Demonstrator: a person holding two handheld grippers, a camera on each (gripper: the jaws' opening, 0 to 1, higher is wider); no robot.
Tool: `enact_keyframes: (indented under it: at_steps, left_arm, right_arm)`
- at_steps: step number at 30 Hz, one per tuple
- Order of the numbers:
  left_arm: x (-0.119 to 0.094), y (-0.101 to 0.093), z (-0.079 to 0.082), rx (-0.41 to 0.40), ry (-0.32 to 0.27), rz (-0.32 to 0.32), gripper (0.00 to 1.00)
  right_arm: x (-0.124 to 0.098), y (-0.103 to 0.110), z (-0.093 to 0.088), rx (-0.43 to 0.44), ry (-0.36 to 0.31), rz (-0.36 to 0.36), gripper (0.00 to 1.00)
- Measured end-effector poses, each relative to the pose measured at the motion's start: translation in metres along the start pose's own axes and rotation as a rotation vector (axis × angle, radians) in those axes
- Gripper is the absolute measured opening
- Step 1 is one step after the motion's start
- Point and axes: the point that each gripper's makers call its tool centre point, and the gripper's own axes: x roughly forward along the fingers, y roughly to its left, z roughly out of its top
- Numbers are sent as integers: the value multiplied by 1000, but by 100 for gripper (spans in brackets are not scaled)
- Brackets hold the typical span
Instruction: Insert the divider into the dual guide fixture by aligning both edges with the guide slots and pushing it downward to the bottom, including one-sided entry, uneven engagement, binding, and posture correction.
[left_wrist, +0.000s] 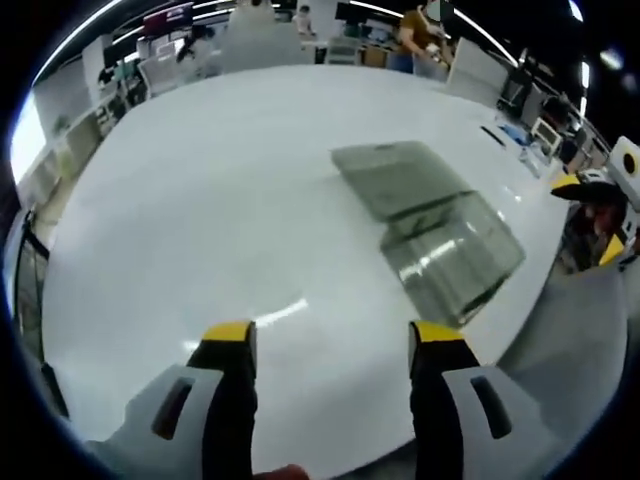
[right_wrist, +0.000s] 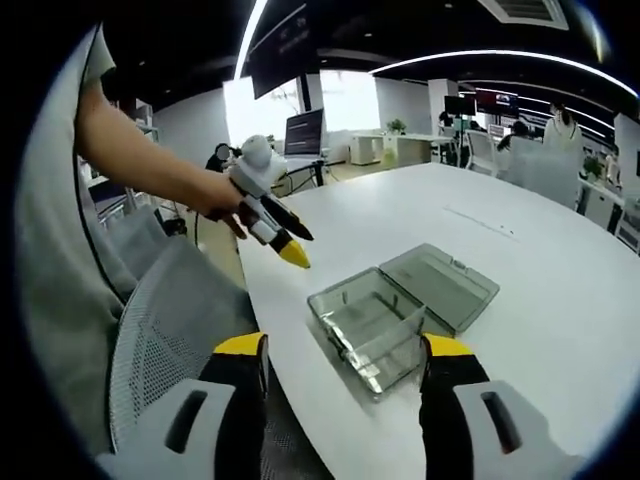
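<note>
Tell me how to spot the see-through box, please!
Find the big white table. Near its edge by the grey mesh chair sits the clear plastic box, lying open with its flat lid folded out beside it. It is smoky and see-through, and a thin divider wall stands inside it.

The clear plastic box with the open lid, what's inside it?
Inside the clear plastic box, one thin see-through wall crosses it; the white table shows through. Glare blurs finer detail.
</note>
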Motion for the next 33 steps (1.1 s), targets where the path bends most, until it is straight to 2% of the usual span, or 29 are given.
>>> enact_keyframes:
  at_steps: [14, 21, 33]
  left_arm:
    - [21, 17, -3, -27, 64, 41, 56]
    - [27, 27, -3, -37, 85, 84, 51]
    - [35, 32, -2, -40, 126, 121, 50]
  right_arm:
    - [2, -1, -1, -8, 7, 5, 59]
    - [3, -2, 2, -10, 3, 9, 60]
    - [1, -5, 1, -12, 7, 6, 59]
